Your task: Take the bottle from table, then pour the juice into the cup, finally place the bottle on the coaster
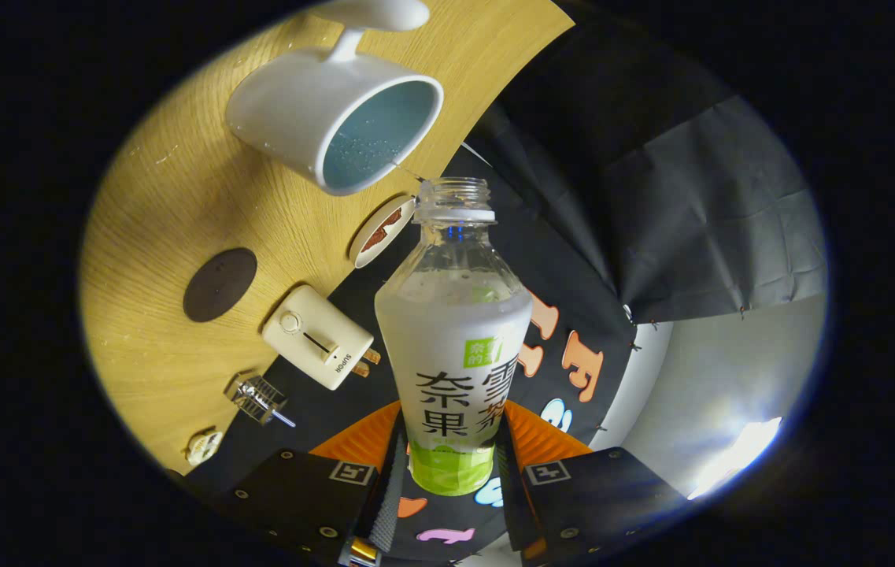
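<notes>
Jaws clamping bottle beside wooden table

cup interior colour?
Pale blue inside the white cup, seen in the gripper view; the hand-held gripper is shut on the bottle.

Recording booth: black cloth wall, wooden table, small toaster.

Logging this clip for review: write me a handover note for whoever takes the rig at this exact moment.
Gripper: shut on the bottle, both fingers pressing its lower body.
Bottle: uncapped, mouth just by the rim of the white cup on the wooden table; juice remains inside it.
Cup: liquid with bubbles inside, so pouring seems begun.
Coaster: dark, bare, beside the cup.
Left: finish pouring, set bottle on coaster.
</notes>
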Available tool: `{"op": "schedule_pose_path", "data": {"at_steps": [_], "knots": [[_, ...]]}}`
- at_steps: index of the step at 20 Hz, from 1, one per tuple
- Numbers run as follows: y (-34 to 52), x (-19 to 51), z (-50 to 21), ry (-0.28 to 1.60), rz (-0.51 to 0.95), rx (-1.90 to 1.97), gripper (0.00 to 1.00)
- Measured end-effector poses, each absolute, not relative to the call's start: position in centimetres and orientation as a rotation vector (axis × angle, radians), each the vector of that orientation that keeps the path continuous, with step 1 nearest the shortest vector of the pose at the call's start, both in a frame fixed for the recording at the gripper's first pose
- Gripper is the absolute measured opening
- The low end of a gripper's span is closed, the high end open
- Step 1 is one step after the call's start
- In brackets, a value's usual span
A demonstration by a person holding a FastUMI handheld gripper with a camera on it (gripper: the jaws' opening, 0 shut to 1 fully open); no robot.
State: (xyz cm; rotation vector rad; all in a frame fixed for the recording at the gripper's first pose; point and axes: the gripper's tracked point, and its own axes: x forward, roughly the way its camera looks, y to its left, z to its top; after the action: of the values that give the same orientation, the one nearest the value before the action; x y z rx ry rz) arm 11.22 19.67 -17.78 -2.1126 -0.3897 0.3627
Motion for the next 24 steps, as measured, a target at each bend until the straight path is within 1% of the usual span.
{"op": "schedule_pose_path", "data": {"at_steps": [5,10,14,18,24], "knots": [[18.1,10.8,-21.9,-0.134,0.46,-1.914,0.55],[17.2,10.1,-25.2,0.102,0.53,-1.622,0.55],[16.6,9.6,-27.8,0.265,0.483,-1.229,0.56],[15.9,12.3,-27.7,0.373,0.407,-0.883,0.55],[15.3,16.2,-26.7,0.436,0.285,-0.444,0.56]]}}
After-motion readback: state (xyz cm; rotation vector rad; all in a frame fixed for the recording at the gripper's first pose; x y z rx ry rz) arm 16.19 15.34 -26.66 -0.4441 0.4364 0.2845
